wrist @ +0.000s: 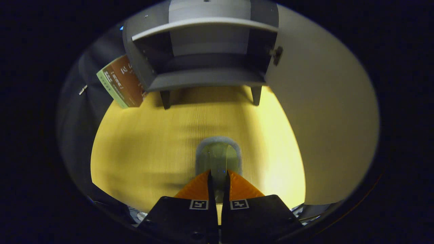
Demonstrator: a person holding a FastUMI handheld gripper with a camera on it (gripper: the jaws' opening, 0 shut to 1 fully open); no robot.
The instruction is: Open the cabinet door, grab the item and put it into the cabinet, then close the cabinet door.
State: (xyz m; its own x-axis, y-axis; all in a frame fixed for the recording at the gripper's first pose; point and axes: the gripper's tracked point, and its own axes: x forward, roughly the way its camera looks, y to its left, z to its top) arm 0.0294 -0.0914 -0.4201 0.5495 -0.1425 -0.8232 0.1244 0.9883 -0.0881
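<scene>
1. Gripper nearly closed, the two fingers standing almost parallel with only a narrow slit left between them.
2. Clamped in that slit: a thin, see-through greenish item with a pale grey rim, rounded at its far end, sticking out forward past the fingertips; both fingers pressing on its near edge.
3. Item held above the yellow wooden tabletop, a soft shadow lying on the wood ahead of it; whether lifted clear of the wood or touching it, cannot tell.
4. Well beyond the fingers, across the table: a grey cabinet on short dark legs, interior dark, one shelf crossing the upper part.
5. Cabinet door swung wide open toward the right, pale inner face turned this way, a dark hinge at the joint with the cabinet's right wall.
6. Just beside the cabinet's left wall: a brown and green box, tilted, touching or nearly touching the cabinet side.
7. Item well apart from the cabinet opening, roughly in line with it.
</scene>
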